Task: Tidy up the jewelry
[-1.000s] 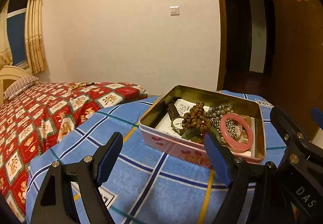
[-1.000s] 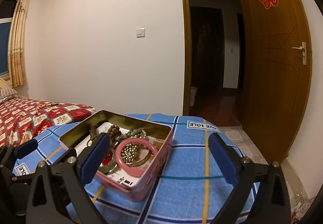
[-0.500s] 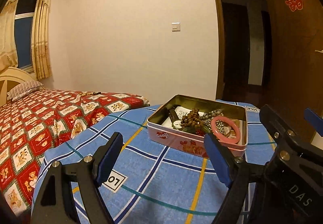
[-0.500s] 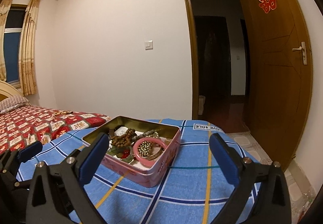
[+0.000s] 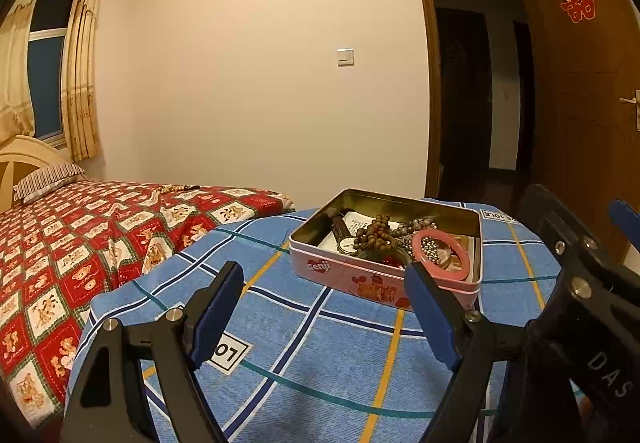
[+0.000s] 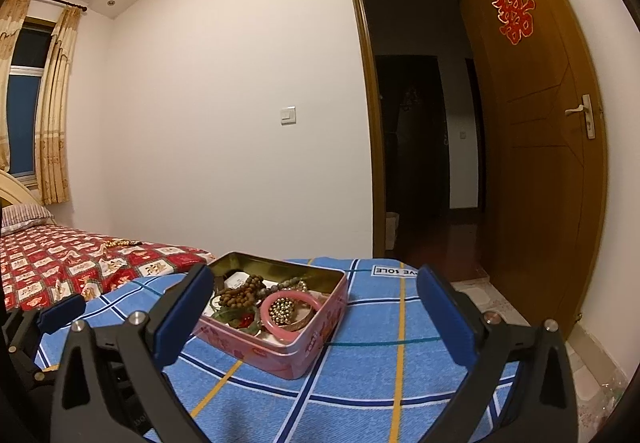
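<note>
A pink tin box (image 5: 362, 279) (image 6: 308, 339) stands open on a blue checked cloth (image 5: 304, 363) (image 6: 380, 375). Inside lie a pink bangle (image 5: 440, 255) (image 6: 290, 313), brown wooden beads (image 5: 376, 233) (image 6: 240, 291), a wristwatch (image 5: 345, 239), grey beads and small metal balls. My left gripper (image 5: 326, 303) hangs open above the cloth, short of the tin, nothing between its fingers. My right gripper (image 6: 314, 303) is open too, its fingers framing the tin from a distance. The right gripper's body shows at the right edge of the left wrist view.
A bed with a red patterned cover (image 5: 80, 243) (image 6: 60, 263) lies to the left; a string of beads (image 5: 178, 188) (image 6: 120, 243) rests on it. A wooden door (image 6: 532, 147) stands open at the right beside a dark doorway. The cloth-covered surface ends just past the tin.
Both grippers have drawn back from the tin and tilted up a little, so the tin looks smaller and farther. Both stayed open and empty.
</note>
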Demonstrator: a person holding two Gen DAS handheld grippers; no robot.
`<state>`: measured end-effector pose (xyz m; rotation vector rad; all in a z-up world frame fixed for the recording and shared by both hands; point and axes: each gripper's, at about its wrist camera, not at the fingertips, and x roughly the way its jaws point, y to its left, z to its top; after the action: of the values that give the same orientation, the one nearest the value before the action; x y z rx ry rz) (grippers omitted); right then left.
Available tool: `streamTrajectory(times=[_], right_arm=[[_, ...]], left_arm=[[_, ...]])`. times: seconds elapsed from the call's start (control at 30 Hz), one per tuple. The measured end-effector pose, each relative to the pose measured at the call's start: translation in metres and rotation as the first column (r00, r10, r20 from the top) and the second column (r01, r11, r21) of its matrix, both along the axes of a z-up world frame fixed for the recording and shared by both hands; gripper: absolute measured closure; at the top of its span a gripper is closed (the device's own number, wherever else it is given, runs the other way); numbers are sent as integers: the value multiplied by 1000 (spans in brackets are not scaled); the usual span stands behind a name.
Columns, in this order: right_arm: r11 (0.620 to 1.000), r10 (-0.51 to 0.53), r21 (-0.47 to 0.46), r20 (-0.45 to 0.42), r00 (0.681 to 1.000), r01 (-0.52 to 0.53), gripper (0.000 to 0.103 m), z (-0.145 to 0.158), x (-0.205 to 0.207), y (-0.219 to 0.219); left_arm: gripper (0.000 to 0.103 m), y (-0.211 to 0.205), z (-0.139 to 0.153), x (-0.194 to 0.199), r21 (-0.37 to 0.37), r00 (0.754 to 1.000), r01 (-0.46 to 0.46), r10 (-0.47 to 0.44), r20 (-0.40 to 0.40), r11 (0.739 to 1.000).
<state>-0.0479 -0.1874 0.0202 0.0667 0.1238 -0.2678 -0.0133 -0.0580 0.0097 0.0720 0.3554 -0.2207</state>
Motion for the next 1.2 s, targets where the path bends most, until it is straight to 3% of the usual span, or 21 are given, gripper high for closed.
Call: streamTrajectory(times=[1.2], right_arm=[[1000,-5,-7,-3,1000,5,0,-2,-4,-2]], left_arm=[[20,2,0,3,-10,1000,-2,2,-5,1000]])
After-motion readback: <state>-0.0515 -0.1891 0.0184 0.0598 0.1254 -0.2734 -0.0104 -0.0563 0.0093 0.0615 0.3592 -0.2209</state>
